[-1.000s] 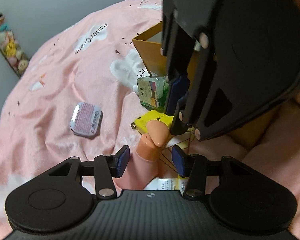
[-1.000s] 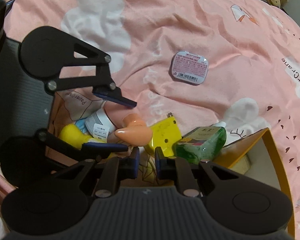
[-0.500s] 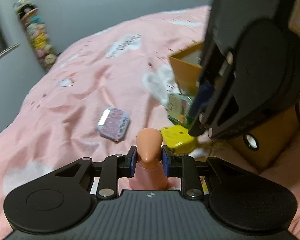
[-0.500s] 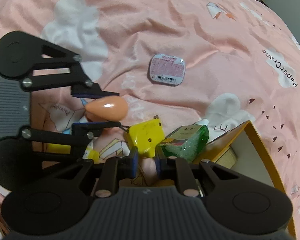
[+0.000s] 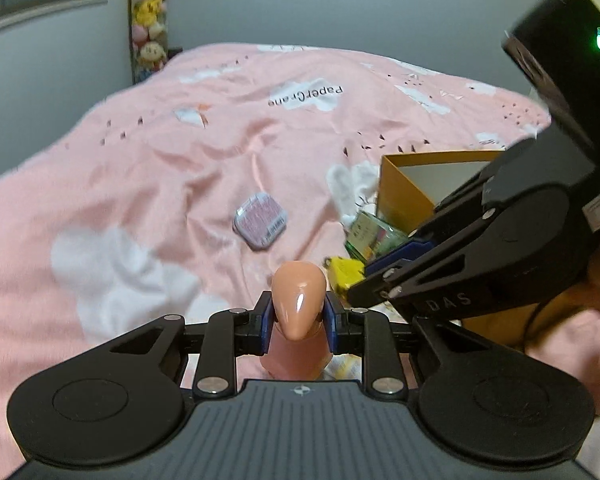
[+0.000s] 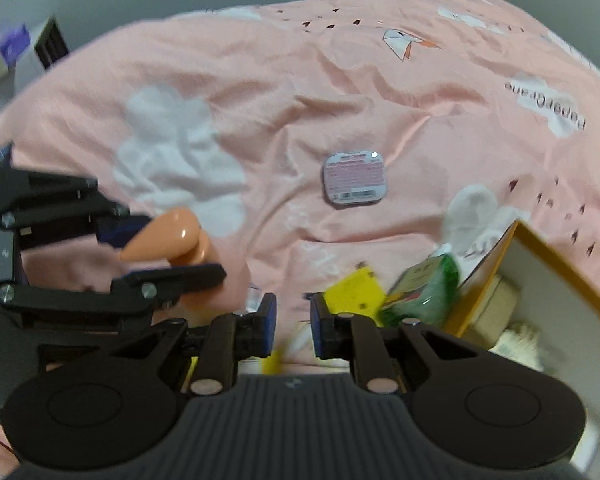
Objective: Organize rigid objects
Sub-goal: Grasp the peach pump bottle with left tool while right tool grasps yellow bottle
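Holding a peach bottle [image 5: 298, 300] by its smooth rounded cap, the left claw [image 5: 297, 322] has its blue pads pressed on both sides of it. The bottle is lifted off the pink blanket [image 5: 172, 168], and it shows in the right camera too, tipped a bit.

The right claw [image 6: 292, 322] is almost closed, with a small gap between its pads and nothing in it. It hangs low, just beside the yellow box [image 5: 414, 188].

The job now looks like carrying the bottle to the box and putting it in. The cap is shiny and slippery, so the left claw should keep a firm squeeze and move slowly. It should go up over the box's near wall, not bump into it, and let go only when the bottle is low inside. The right claw is between the bottle and the box, so it should get out of the way first.

The box is open at the top, with white walls inside. In it lies a tan block [image 6: 494, 312] and something pale and fuzzy [image 6: 518, 340] next to that; what they are is hard to tell. Much of the box's inside is hidden.

Leaning against the outside of the box is a green bottle [image 6: 424, 292]. A small yellow thing [image 6: 356, 292] lies touching it. A flat pink tin [image 6: 354, 176] lies farther from the box, alone on the blanket.
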Demonstrator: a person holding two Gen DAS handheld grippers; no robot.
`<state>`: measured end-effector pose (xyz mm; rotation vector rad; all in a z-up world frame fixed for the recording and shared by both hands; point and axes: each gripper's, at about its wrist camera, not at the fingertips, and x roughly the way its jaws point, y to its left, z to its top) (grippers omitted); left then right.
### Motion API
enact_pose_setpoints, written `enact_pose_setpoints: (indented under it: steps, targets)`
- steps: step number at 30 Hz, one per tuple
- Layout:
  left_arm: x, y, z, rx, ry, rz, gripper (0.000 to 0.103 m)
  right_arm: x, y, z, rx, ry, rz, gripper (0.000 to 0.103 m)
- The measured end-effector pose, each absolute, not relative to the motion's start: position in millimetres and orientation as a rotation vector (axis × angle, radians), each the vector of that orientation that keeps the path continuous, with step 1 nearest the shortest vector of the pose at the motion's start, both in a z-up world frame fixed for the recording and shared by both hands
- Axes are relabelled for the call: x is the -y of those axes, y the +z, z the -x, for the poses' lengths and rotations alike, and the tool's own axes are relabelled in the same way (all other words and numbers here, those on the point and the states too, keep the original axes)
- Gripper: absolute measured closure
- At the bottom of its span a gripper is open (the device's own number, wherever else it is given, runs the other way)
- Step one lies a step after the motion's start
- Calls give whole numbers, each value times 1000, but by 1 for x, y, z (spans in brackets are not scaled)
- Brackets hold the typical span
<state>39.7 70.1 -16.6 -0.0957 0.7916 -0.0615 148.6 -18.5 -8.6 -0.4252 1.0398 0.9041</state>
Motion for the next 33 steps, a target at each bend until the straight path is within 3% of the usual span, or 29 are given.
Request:
enact_pose_setpoints:
  steps: [11,18,22,33]
  targets:
    - [-109,-39,-5,-898,-14,292,74,18,-19,-100,-1051,863,268,85]
    - [-112,-51,-9,-929,-2,306,74,19,-27,-86,-1096,797,217,77]
    - [-113,-53,-9,-925,3,315,74,12,-40,-86,-1134,743,256,62]
    - [-111,-57,-17,-927,4,299,74,15,-82,-114,-1303,630,75,57]
